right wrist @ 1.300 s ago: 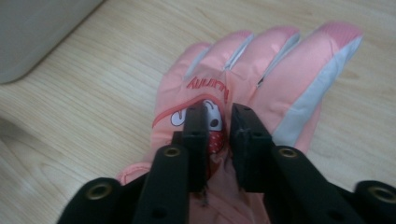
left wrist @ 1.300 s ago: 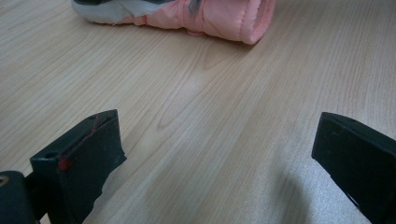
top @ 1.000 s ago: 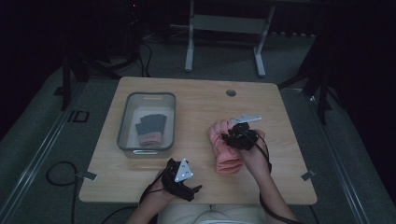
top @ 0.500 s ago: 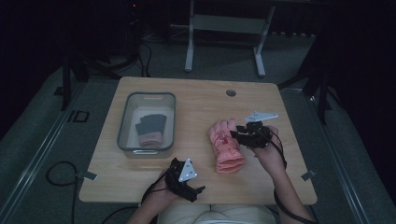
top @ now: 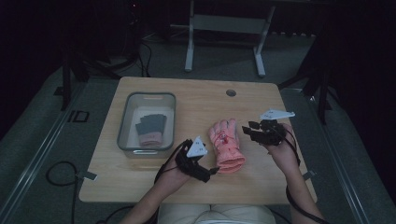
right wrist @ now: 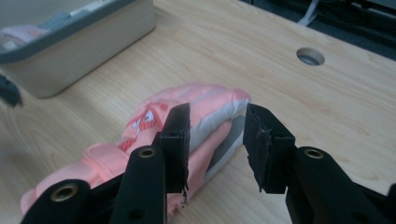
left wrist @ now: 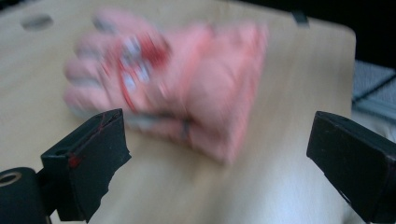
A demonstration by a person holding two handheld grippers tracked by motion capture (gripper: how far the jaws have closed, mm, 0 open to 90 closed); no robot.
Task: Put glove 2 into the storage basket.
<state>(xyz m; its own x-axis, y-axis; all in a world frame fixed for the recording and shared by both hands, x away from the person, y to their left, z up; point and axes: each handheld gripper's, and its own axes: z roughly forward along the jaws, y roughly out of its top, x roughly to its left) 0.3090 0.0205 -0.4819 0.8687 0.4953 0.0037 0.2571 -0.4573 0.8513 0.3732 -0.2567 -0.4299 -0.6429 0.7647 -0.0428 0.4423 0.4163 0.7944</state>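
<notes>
Jaws of left gripper (top: 215, 171) spread wide, empty, just near-left of pink glove (top: 227, 146). Jaws of right gripper (top: 248, 130) partly apart, nothing clamped, just right of glove's fingers. Glove flat on worktop (top: 196, 99), centre-right, cuff toward near edge. Grey bin (top: 125, 135) left, holding folded cloths.

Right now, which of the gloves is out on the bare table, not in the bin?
The pink glove between the two grippers lies on the wood; the other pink and dark one sits inside the grey bin.
</notes>
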